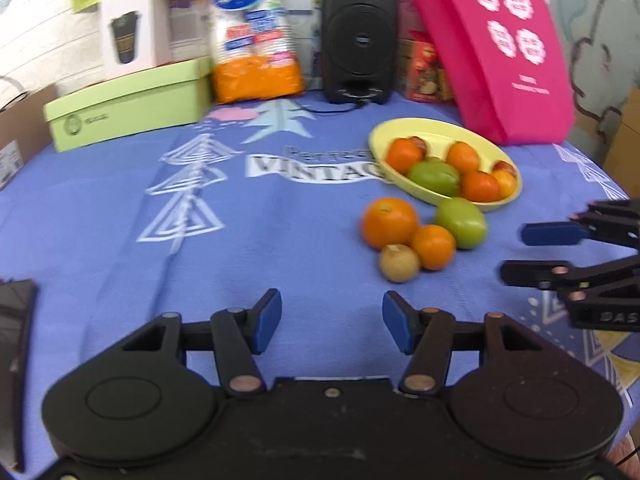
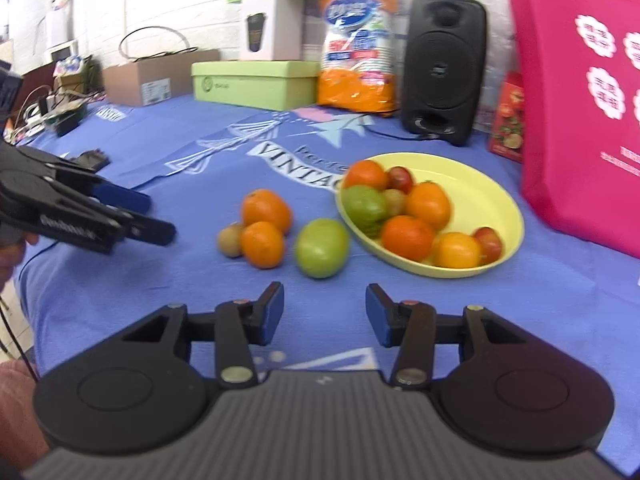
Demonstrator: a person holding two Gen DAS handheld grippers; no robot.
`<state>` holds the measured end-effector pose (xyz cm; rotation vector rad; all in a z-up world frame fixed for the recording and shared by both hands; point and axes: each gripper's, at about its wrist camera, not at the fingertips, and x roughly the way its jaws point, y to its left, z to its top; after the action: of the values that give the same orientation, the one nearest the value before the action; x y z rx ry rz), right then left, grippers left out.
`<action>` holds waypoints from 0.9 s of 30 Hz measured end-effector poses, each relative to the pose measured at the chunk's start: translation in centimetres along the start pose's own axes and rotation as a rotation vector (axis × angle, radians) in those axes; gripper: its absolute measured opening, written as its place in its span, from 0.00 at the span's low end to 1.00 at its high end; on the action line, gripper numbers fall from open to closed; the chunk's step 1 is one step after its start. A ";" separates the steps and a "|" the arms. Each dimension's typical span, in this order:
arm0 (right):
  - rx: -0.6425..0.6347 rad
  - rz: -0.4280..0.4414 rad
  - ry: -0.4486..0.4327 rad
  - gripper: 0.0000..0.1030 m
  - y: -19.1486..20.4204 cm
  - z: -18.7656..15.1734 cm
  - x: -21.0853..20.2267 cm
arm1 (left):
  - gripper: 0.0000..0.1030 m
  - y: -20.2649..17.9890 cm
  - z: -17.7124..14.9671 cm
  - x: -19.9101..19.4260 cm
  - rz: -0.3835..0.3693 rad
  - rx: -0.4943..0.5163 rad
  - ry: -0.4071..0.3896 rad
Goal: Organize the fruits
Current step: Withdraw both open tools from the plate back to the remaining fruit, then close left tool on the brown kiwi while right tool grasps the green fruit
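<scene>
A yellow bowl (image 1: 404,130) (image 2: 488,192) holds several oranges, a green fruit and red apples. On the blue cloth beside it lie a large orange (image 1: 390,222) (image 2: 266,210), a small orange (image 1: 433,247) (image 2: 262,244), a green fruit (image 1: 461,222) (image 2: 321,247) and a brown kiwi (image 1: 399,263) (image 2: 230,240). My left gripper (image 1: 331,326) is open and empty, short of the loose fruit; it also shows in the right wrist view (image 2: 154,216). My right gripper (image 2: 325,314) is open and empty, just short of the green fruit; it also shows in the left wrist view (image 1: 516,252).
At the back stand a pink bag (image 1: 500,48) (image 2: 580,100), a black speaker (image 1: 359,36) (image 2: 442,64), an orange packet (image 1: 256,36) (image 2: 358,44), a green box (image 1: 128,102) (image 2: 256,82) and a cardboard box (image 2: 160,76). A dark object (image 1: 16,352) lies at the left edge.
</scene>
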<state>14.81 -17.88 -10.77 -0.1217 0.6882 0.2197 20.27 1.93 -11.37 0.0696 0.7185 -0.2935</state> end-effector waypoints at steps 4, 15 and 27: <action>-0.014 -0.022 0.024 0.46 0.7 0.1 1.0 | 0.54 -1.6 -0.2 1.3 -0.033 0.029 0.008; -0.033 -0.057 0.037 0.52 0.6 0.5 2.4 | 0.43 -3.1 1.0 4.2 -0.042 0.042 -0.009; 0.006 -0.047 0.037 0.52 -0.5 1.5 4.9 | 0.42 -2.4 1.9 5.6 -0.041 0.024 -0.019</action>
<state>19.47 -17.27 -12.75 -0.1366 0.7224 0.1708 24.80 -1.99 -13.50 0.0750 0.6986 -0.3416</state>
